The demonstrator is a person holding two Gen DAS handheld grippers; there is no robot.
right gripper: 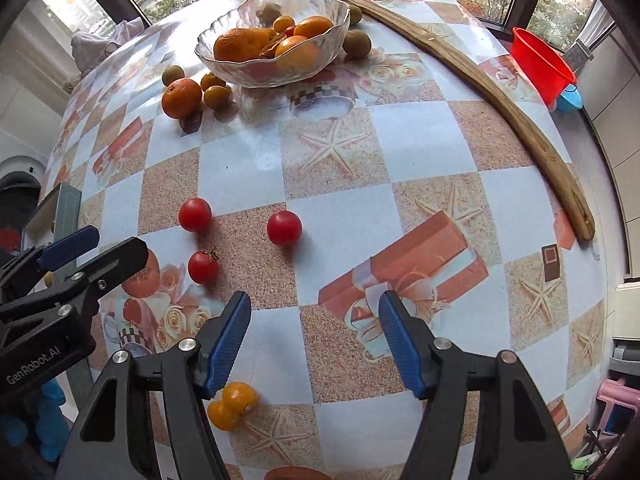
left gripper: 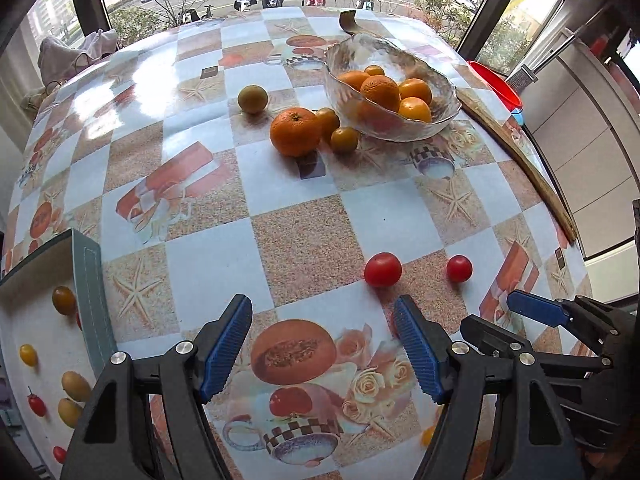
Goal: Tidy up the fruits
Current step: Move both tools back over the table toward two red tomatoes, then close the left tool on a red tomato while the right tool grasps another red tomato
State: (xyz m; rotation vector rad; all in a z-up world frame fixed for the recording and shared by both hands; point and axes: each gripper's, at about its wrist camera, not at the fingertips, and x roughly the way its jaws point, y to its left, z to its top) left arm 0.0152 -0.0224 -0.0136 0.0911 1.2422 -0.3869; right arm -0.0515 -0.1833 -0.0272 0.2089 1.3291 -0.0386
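While agape, both hand-held grippers (left gripper: 324, 344) (right gripper: 314, 340) hold nothing.

The only readable text is "GenRobot.AI", printed in pale letters on the black body of the left gripper (right gripper: 70, 258) where it enters the right wrist view at the lower left. Nothing else carries legible writing in either view.
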